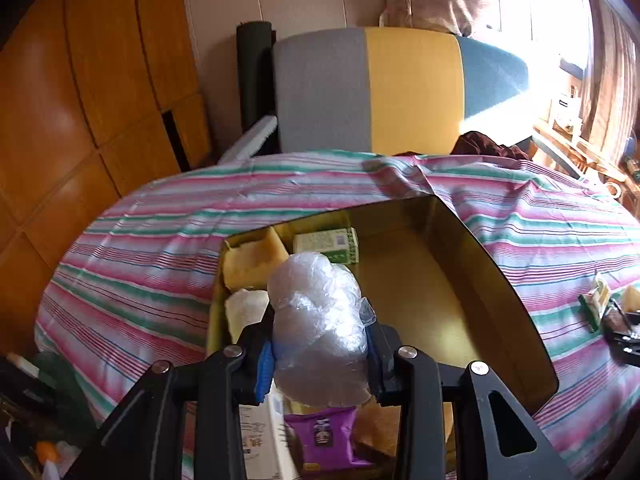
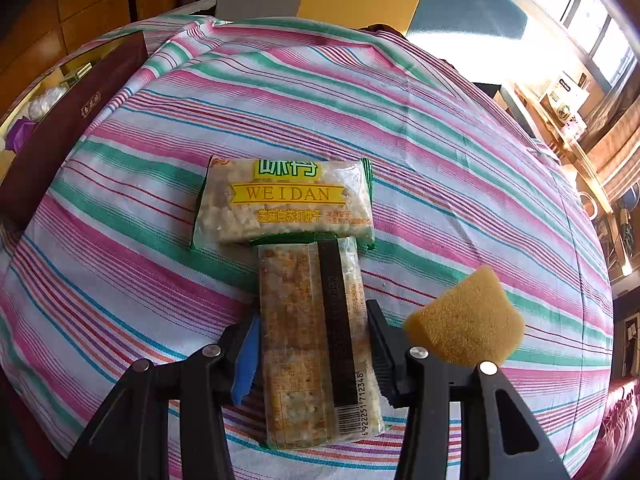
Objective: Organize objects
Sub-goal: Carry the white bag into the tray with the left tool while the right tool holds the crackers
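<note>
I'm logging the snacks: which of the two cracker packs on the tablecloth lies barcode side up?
The cracker pack between the right gripper's fingers: its barcode faces up. The WEIDAN pack beyond it lies label up.

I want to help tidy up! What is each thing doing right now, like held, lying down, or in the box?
Left claw: shut on the crumpled plastic bag, above the box.
Right claw: shut on a cracker packet.
WEIDAN cracker packet: lying flat on the striped cloth.
Sponge: lying loose on the cloth.
Box: open, partly filled.
Purple packet: inside the box.
</note>
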{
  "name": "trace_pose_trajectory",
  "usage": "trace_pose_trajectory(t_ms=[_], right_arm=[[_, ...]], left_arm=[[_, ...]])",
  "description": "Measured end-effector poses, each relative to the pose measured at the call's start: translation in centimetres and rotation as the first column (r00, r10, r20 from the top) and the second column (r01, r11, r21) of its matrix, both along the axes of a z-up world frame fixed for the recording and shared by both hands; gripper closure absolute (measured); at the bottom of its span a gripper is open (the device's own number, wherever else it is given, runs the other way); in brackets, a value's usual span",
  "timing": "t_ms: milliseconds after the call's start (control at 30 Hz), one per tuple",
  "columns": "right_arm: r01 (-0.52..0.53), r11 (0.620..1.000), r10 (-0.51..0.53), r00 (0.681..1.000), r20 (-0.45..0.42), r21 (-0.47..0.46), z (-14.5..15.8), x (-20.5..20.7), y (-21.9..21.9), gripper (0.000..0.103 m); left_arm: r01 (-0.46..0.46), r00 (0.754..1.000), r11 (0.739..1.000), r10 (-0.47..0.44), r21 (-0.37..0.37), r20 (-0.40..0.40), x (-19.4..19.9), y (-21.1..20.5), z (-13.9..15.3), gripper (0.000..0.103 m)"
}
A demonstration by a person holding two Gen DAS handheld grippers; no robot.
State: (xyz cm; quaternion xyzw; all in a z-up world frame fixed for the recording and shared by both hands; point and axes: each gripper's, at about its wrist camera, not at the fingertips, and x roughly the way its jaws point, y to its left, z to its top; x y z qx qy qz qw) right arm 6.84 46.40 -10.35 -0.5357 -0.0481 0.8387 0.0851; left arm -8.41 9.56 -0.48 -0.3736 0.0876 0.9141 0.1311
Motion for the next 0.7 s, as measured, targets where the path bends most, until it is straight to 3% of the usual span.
trace_pose_trajectory(t_ms=[133,233,500,600,700], right_arm=[[-0.005,1.0,0.005,1.0,-0.001,0.006,0.0,0.0,0.0,0.055],[-0.009,1.0,0.009,1.0,-0.001,0.009,0.0,-0.1,-0.1,0.055],[-0.015,1.0,0.015,1.0,-0.001,0.013,0.1,-0.3,0.0,0.055],[-0.015,1.0,0.015,1.0,-0.001,0.014,0.0,-0.3,-0.2,0.055],[-0.015,1.0,0.015,1.0,-0.001,0.013,0.0,-0.3,-0.2,0.055]], left_arm=[[0.059,0.98,0.994,-0.076,0.093,0.184,-3.5,1.3,-1.8,0.066],[0.083,0.962,0.991,-0.107,0.103,0.25,-6.0,2.6,-2.9,0.066],[0.037,0.939,0.999,-0.041,0.018,0.341,-11.3,4.1,-6.5,0.064],[0.012,0.939,1.0,-0.007,-0.013,0.345,-11.8,3.8,-7.2,0.046],[0.004,0.943,1.0,-0.002,-0.007,0.333,-11.2,3.3,-6.9,0.045]])
